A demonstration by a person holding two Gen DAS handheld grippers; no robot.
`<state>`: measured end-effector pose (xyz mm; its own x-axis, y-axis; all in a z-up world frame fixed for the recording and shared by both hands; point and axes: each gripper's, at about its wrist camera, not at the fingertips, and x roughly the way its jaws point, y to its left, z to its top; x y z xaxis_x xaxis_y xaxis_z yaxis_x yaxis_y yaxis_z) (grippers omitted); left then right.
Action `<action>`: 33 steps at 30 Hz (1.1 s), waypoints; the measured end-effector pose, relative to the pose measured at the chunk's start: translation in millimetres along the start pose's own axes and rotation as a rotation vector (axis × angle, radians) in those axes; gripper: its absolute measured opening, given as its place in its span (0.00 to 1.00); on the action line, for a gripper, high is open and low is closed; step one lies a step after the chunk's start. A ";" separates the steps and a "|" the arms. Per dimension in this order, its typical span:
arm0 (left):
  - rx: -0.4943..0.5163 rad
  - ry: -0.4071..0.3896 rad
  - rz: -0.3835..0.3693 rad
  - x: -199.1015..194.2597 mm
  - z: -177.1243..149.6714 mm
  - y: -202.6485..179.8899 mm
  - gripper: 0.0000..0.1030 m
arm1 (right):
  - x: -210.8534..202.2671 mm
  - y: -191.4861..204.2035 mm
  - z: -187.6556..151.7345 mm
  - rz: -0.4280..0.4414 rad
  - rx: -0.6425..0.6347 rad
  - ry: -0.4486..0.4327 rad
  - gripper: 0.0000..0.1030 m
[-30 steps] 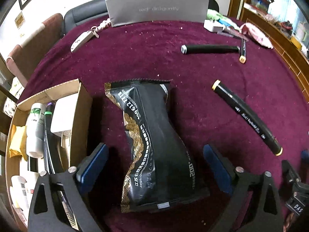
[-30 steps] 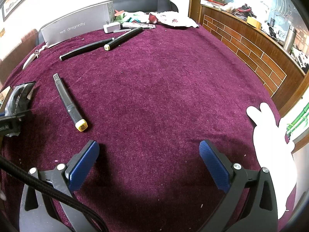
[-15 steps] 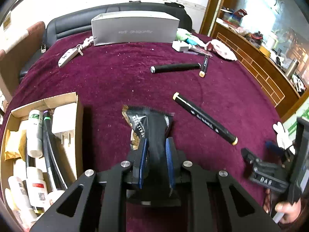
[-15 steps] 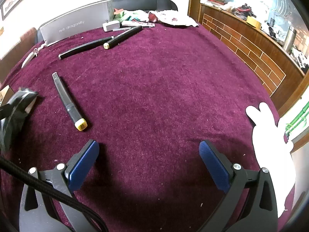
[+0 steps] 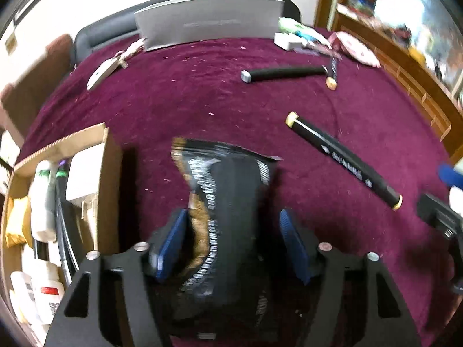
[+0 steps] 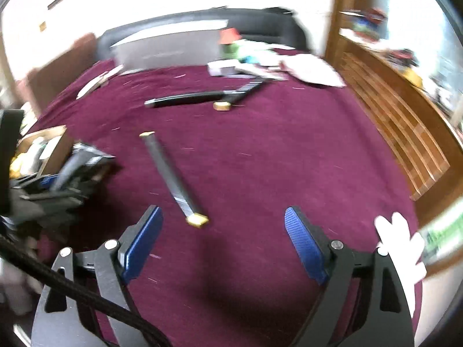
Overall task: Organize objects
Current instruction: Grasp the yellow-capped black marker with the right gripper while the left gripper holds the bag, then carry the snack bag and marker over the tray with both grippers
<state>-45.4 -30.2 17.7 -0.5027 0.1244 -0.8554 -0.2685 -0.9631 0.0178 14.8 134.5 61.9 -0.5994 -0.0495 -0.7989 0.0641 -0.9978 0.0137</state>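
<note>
A black snack packet with gold print [image 5: 228, 202] lies between the fingers of my left gripper [image 5: 231, 243]. The blue pads stand apart on either side of it, so the jaws are partly open around the packet. A cardboard box [image 5: 107, 156] holding bottles and a white charger sits just to its left. My right gripper [image 6: 222, 240] is open and empty over the maroon cloth, with a black marker with yellow caps [image 6: 173, 179] lying just ahead of its left finger. The same marker shows in the left wrist view [image 5: 344, 159].
A grey box [image 5: 208, 23] stands at the table's far edge. Two more black markers [image 5: 286, 73] lie at the back right, with a white key fob [image 5: 104, 72] at back left. Papers and packets [image 6: 289, 63] clutter the far right. A wooden ledge [image 6: 405, 121] borders the right side.
My left gripper closed on the packet half a second ago and has now opened partly around it. My right gripper has swung left toward the marker; both views are motion-blurred.
</note>
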 end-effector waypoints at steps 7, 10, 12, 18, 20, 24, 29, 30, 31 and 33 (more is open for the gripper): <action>0.010 -0.016 -0.123 -19.8 -10.1 3.8 0.35 | 65.7 36.3 33.8 0.111 -0.084 0.148 0.48; -0.006 -0.045 -0.153 -34.6 -14.9 9.1 0.35 | 81.5 47.5 38.5 0.101 -0.112 0.164 0.46; 0.000 -0.073 -0.143 -45.7 -17.5 10.5 0.35 | 87.1 55.1 39.9 0.068 -0.142 0.155 0.42; 0.004 -0.109 -0.142 -63.8 -22.2 13.3 0.35 | 86.7 59.0 41.8 0.053 -0.134 0.164 0.12; 0.008 -0.118 -0.137 -67.5 -24.8 13.4 0.35 | 85.0 59.1 39.5 0.044 -0.125 0.162 0.12; 0.016 -0.137 -0.123 -75.2 -30.1 14.1 0.36 | 79.0 58.3 37.5 0.055 -0.095 0.160 0.12; 0.024 -0.171 -0.103 -89.5 -36.7 13.8 0.36 | 58.4 51.8 31.7 0.104 -0.029 0.137 0.12; 0.024 -0.176 -0.100 -91.7 -37.1 14.2 0.36 | 54.3 50.5 30.4 0.112 -0.021 0.133 0.12; 0.016 -0.182 -0.087 -93.9 -38.1 13.7 0.36 | 47.8 49.1 28.1 0.122 -0.012 0.124 0.12; 0.020 -0.191 -0.083 -98.4 -40.2 13.0 0.36 | 38.2 48.2 23.4 0.137 -0.003 0.115 0.12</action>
<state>33.6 -64.6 81.3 -0.6245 0.2476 -0.7407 -0.3303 -0.9431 -0.0368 -23.6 83.5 46.1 -0.4895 -0.1798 -0.8532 0.1419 -0.9819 0.1255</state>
